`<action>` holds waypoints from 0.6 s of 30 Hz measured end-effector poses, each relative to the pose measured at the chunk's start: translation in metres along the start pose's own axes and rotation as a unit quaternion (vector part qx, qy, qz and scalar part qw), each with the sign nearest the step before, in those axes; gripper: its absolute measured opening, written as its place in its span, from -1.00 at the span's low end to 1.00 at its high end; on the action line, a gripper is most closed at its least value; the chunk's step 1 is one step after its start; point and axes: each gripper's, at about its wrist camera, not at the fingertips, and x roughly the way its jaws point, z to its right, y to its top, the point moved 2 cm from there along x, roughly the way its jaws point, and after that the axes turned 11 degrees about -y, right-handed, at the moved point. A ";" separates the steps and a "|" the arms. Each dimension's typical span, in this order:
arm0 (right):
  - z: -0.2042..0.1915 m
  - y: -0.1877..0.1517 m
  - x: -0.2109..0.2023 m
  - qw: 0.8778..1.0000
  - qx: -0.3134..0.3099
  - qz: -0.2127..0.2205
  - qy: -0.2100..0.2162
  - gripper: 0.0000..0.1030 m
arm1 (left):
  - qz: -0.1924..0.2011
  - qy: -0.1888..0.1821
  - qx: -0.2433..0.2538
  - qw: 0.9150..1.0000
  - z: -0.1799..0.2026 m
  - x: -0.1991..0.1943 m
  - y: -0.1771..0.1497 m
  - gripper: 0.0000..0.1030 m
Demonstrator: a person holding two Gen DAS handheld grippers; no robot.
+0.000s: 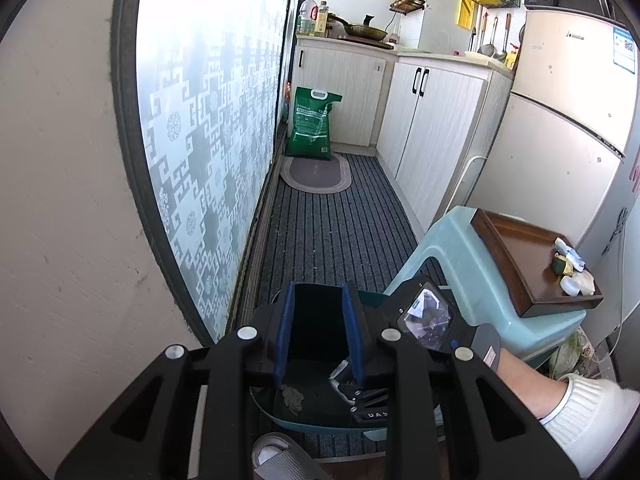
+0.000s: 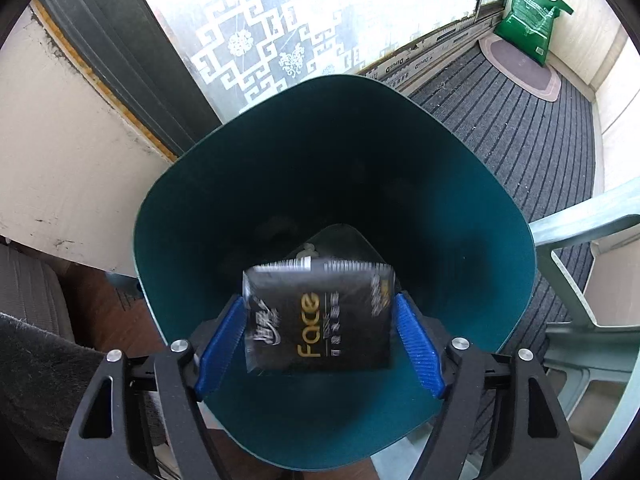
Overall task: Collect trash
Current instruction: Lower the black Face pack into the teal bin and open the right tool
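Tissue pack (image 2: 320,316) blurs between the spread right tool (image 2: 320,332) over the bin (image 2: 192,200) (striped kitchen carpet (image 2: 520,128)).

Bright daylight thru frosted window (image 2: 304,20), blown out w/ glare up top. Bin (image 2: 336,184) interior dim. Black packet (image 2: 320,320) motion-blurred. Heavy fisheye bending, dark vignette at edges.

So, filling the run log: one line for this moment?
right gripper: open, black packet blurred over teal bin | left gripper: open, empty | tray: scraps remain

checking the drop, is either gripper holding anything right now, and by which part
The black tissue pack sits between the right gripper fingers over the teal bin, blurred; no firm grip shows. The left gripper holds nothing.
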 end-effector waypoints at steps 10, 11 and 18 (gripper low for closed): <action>-0.006 0.009 -0.074 0.996 -0.013 0.088 0.001 0.23 | 0.038 -0.010 0.008 0.999 0.011 -0.020 0.017 -0.25; -0.005 0.010 -0.083 0.995 -0.014 0.099 -0.001 0.17 | 0.045 -0.011 0.009 0.999 0.012 -0.025 0.020 -0.21; 0.025 0.001 -0.163 0.984 0.006 0.176 -0.020 0.02 | 0.089 -0.031 0.015 0.995 0.035 -0.049 0.043 -0.05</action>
